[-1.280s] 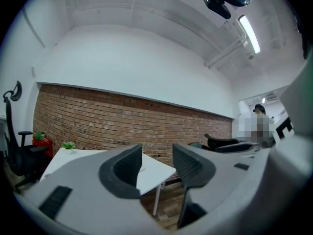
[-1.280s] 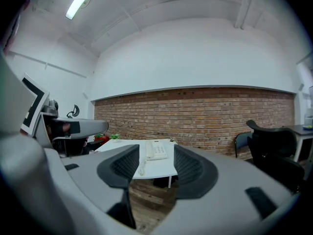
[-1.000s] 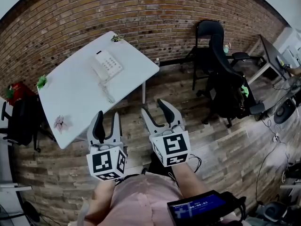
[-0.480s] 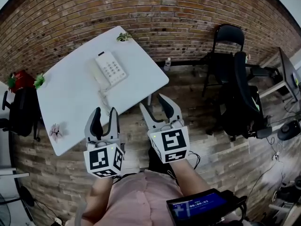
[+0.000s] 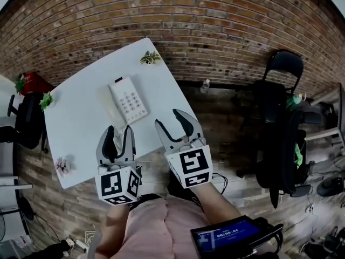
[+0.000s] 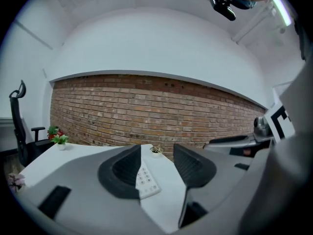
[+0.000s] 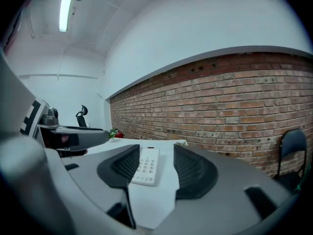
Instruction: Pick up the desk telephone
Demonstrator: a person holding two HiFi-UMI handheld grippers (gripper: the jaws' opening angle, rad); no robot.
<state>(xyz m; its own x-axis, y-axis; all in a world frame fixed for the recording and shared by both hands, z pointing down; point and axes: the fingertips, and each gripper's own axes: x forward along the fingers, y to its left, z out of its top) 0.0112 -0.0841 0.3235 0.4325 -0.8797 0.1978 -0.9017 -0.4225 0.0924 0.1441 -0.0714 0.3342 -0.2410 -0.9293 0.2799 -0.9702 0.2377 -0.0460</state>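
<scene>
The white desk telephone (image 5: 129, 100) lies on the white table (image 5: 81, 117), keypad up, its handset along the left side. My left gripper (image 5: 119, 131) is open and empty, its fingertips over the table's near edge, a short way in front of the phone. To its right, my right gripper (image 5: 169, 120) is open and empty too, beside the table's right edge. In the left gripper view the telephone (image 6: 146, 178) shows between the jaws of the left gripper (image 6: 156, 161), still some way off. In the right gripper view the telephone (image 7: 145, 166) sits ahead of the right gripper (image 7: 155, 163).
Small potted plants stand at the table's far corner (image 5: 151, 57) and left corner (image 5: 47, 100), and a pink flower (image 5: 62, 166) lies near its front edge. A brick wall (image 5: 215, 31) runs behind. Black office chairs (image 5: 280, 107) stand at the right. A bottle (image 5: 205, 85) stands on the wood floor.
Both grippers have moved forward towards the table, and the phone now lies closer to them. The left fingertips have come over the table's edge. Both sets of jaws look unchanged.
</scene>
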